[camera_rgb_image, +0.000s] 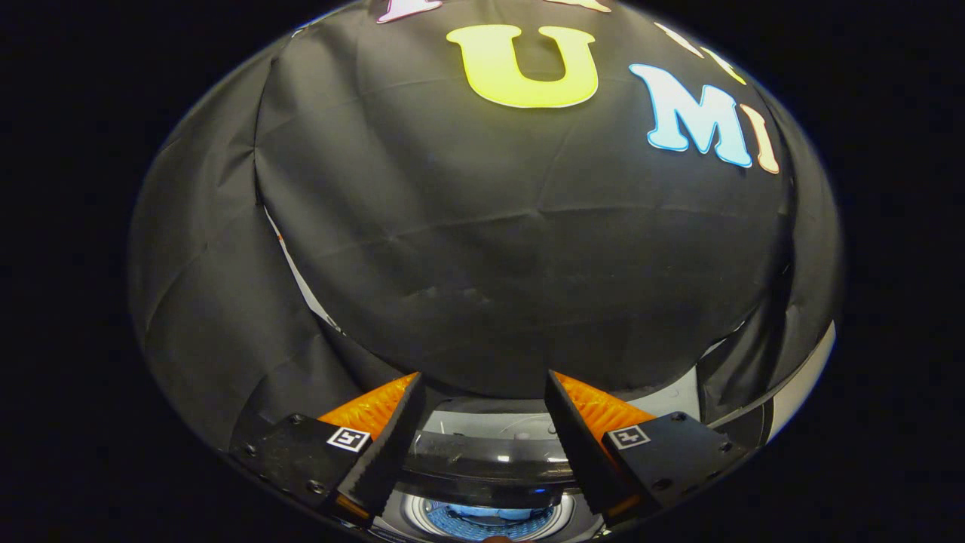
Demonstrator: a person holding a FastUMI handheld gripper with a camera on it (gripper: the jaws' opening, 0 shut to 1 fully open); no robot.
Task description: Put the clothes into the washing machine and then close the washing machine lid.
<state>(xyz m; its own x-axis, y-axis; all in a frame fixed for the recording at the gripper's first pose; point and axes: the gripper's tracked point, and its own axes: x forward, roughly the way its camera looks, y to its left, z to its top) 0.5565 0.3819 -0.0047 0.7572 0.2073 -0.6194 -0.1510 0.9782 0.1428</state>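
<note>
The booth's black cloth wall (482, 249) rose behind the washing machine (490, 483), which served as the reference point. The machine sat low, just under and between the fingers; its lid (482, 464), a dark curved pane, appeared raised, with the drum opening (490, 519) below it showing something bluish, possibly clothes, though that could not be confirmed. The gripper (482, 437) hovered above the machine, fingers spread wide and pinching nothing. Judged from this, loading was likely finished or nearly so, and closing the lid remained to be done.
</note>
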